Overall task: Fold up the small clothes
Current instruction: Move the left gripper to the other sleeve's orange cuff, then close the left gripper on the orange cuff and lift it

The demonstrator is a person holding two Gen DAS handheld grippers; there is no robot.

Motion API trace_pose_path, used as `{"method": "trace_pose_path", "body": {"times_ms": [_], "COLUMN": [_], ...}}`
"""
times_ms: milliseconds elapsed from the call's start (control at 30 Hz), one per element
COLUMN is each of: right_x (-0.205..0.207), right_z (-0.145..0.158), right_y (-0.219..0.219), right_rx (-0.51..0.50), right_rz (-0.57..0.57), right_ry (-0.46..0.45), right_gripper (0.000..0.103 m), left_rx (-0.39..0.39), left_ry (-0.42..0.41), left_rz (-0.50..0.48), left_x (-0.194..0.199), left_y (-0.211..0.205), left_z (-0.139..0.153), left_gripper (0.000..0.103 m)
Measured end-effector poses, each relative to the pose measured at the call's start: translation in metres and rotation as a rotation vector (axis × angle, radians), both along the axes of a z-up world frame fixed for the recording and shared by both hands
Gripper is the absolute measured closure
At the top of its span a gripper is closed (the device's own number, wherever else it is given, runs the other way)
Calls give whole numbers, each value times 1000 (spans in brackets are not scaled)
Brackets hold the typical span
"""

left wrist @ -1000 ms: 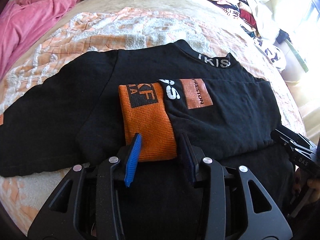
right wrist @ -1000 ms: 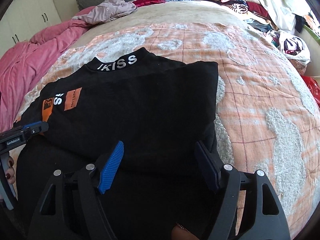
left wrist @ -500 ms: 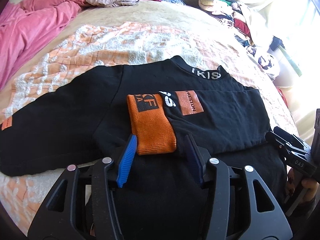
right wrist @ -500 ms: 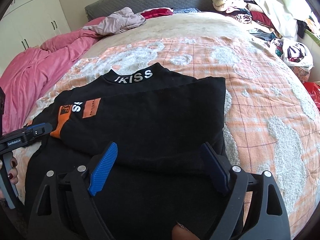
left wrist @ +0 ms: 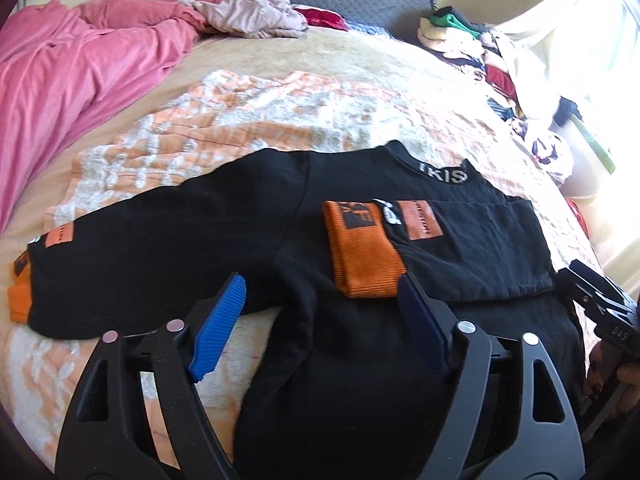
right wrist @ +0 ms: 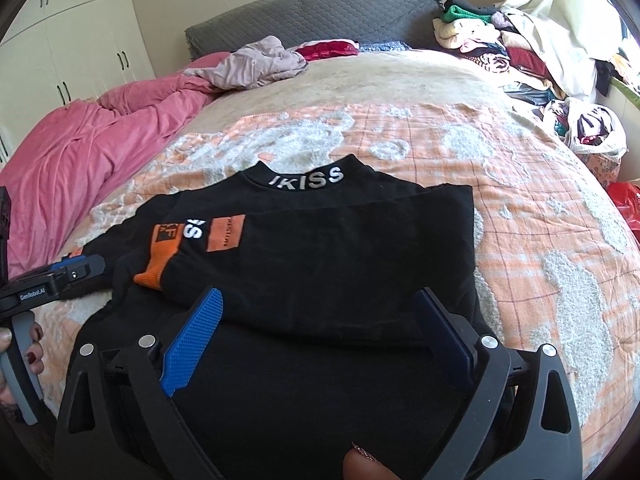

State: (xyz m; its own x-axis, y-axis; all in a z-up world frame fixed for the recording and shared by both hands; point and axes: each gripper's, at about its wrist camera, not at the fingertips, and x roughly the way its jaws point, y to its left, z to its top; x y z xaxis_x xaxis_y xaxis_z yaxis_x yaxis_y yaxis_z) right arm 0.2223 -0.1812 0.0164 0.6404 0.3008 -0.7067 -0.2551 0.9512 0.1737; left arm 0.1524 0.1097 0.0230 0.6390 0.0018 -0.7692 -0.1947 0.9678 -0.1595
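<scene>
A black sweatshirt (left wrist: pixel 224 240) with an "IKISS" collar (right wrist: pixel 308 180) lies flat on the bed. One sleeve is folded across the chest and ends in an orange cuff (left wrist: pixel 364 256). The other sleeve stretches out to the left, its orange cuff (left wrist: pixel 20 292) at the far left. My left gripper (left wrist: pixel 320 320) hovers over the shirt's lower part, its jaws opening with nothing pressed between them. My right gripper (right wrist: pixel 318 320) hovers over the folded right side, its jaws opening wide, free of the cloth. Each gripper shows at the edge of the other's view.
A crumpled pink blanket (right wrist: pixel 80 152) fills the bed's left side. A beige garment (right wrist: pixel 256 64) lies near the grey headboard (right wrist: pixel 320 12). A pile of clothes (right wrist: pixel 500 48) lines the right edge. The orange and white bedspread (right wrist: pixel 540 208) lies bare to the right of the shirt.
Both grippers have drawn back and risen from the sweatshirt while their jaws widened. The left jaws, earlier flanking the orange cuff's near edge, now stand apart from it.
</scene>
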Motion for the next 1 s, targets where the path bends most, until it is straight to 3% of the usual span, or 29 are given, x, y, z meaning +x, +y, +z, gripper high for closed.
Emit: {"method": "trace_pose_path", "body": {"times_ms": [567,833,900,1000], "right_x": [-19,-25,-25,-27], "right_z": [13,15,16,17], "right_y": [68,111,119,133], "right_rx": [-13,-26,-31,-40], "right_rz": [92,159,172,190], "right_ry": [-24,-18,-17,-18], "right_gripper": [5,5,5,5], "left_rx": [12,-6,-1,9], "left_ry": [-22,-16,-13,2], "left_rz": [151,270,301,347], "left_x": [-42,-60,-64,-70], "left_y": [65,104,111,123], "left_z": [-6,-9,-10,-12], "left_gripper": [19,18,12,11]}}
